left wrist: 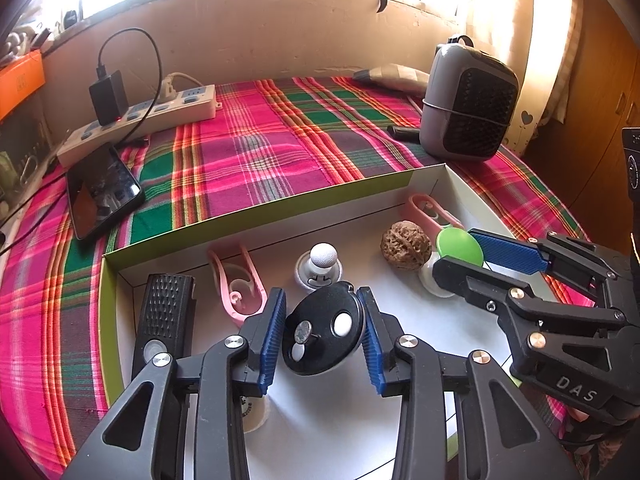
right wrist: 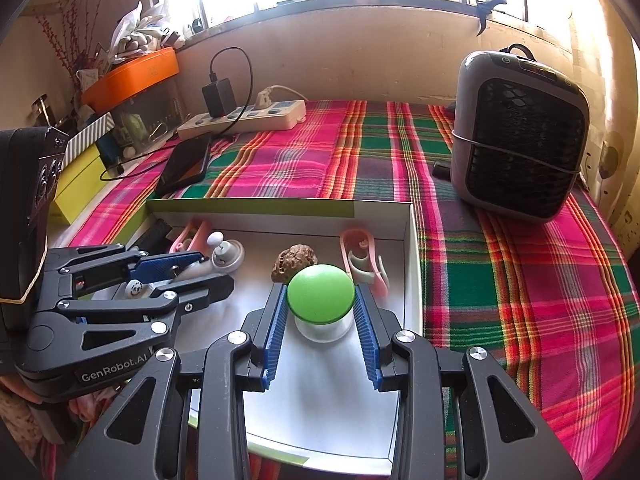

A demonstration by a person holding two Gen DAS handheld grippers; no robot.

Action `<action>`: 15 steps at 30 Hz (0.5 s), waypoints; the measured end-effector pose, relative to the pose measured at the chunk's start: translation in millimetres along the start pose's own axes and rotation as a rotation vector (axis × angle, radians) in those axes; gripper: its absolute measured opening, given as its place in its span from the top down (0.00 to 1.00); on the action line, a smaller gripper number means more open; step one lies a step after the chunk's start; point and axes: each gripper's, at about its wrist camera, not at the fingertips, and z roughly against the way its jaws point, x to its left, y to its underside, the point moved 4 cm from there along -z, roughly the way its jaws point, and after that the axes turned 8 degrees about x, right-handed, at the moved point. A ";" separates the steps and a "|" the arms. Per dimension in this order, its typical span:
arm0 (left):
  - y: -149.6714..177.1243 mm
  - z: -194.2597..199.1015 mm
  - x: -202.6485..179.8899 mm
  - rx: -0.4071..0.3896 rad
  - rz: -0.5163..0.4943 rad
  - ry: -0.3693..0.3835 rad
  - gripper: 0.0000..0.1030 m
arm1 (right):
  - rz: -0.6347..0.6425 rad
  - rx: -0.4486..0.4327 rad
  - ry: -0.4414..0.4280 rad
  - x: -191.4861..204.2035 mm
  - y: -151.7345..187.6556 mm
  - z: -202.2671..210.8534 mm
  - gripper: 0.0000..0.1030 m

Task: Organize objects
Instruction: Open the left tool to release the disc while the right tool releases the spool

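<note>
Over a shallow white box (left wrist: 280, 216) with lime-green outer walls, set on a pink, green and orange plaid cloth (left wrist: 256, 148), both grippers work side by side. At the near middle of the left wrist view, the left gripper (left wrist: 322, 334) has its blue ribbed pads pressed against both sides of a black round disc (left wrist: 324, 330) that bears two white spots and a small metal stud, so it is clamped on that disc, which is tilted up toward the camera inside the box. To the right, the right gripper (right wrist: 321, 312) has its fingers closed against a green-capped white piece (right wrist: 321, 294), gripping the domed green cap from both sides, with the white base below it over the box floor. Just beyond that cap lies a brown walnut (right wrist: 295, 264), and right of it, near the box's right wall, a pink clip (right wrist: 362, 258). A second pink clip (left wrist: 236, 284) lies toward the left of the box, a black ribbed bar (left wrist: 164, 320) beside it along the left wall, and a small white knobbed piece (left wrist: 320, 266) sits between the clip and the walnut. Outside the box, a grey fan heater (right wrist: 520, 132) stands far right, with a white power strip (left wrist: 140, 120) and a dark phone (left wrist: 102, 190) at far left.
</note>
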 end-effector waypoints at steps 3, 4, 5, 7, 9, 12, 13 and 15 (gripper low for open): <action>-0.1 -0.3 -0.2 0.001 0.004 0.001 0.66 | 0.004 -0.003 0.001 1.9 0.0 0.6 0.59; 0.6 0.2 -0.8 0.001 0.006 -0.001 0.66 | 0.005 -0.005 0.005 2.1 0.1 1.1 0.58; 1.1 0.7 -0.6 0.002 0.009 -0.003 0.66 | 0.004 -0.007 0.007 1.9 0.2 1.6 0.57; 2.3 1.6 0.2 0.002 0.010 -0.003 0.64 | -0.001 -0.010 0.006 1.5 -0.3 2.9 0.55; 3.4 2.6 1.4 0.003 0.015 -0.002 0.64 | -0.008 -0.015 0.003 0.2 0.0 4.6 0.52; 5.4 4.7 1.6 0.003 0.020 0.007 0.64 | -0.024 -0.018 -0.002 -1.1 0.2 6.6 0.51; 5.9 5.4 1.2 0.001 0.018 0.007 0.63 | -0.029 -0.018 -0.001 -1.3 0.2 7.0 0.51; 6.7 7.4 1.0 -0.004 0.021 0.012 0.62 | -0.036 -0.019 0.000 -1.7 1.1 8.3 0.51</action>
